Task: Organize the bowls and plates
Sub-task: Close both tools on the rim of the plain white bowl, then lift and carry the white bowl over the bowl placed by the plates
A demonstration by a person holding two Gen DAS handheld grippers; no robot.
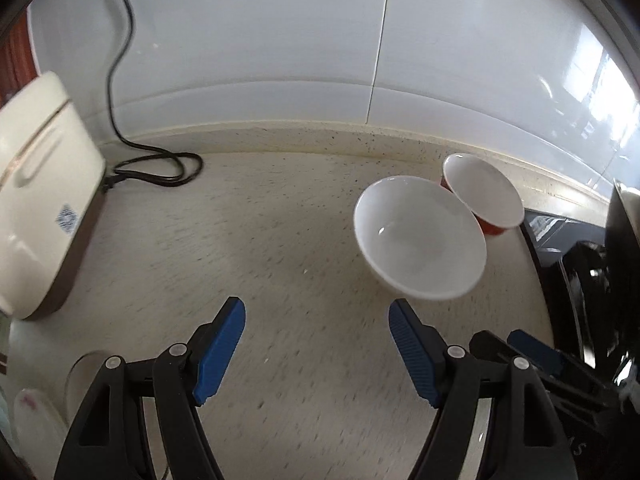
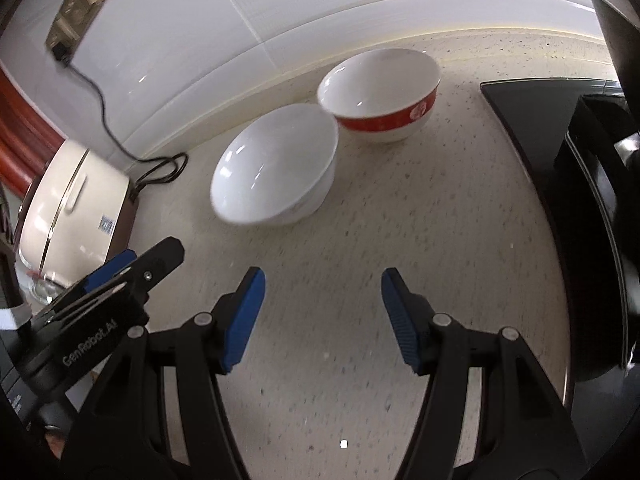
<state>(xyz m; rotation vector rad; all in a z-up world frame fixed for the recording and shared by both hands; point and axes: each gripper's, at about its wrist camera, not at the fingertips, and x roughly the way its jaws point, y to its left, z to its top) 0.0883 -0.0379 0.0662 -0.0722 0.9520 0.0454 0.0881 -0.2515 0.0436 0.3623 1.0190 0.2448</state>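
Notably, the white bowl (image 2: 276,168) lay upper left of the spread, empty right gripper (image 2: 323,320); the left gripper (image 1: 316,354), likewise spread, sat below it.

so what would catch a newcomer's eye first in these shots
Two bowls at the back of the speckled counter, near the tiled wall: a plain white bowl and, rims touching or nearly so, a red-banded bowl behind it. Both grippers, left gripper and right gripper, hang open and empty in front of them.
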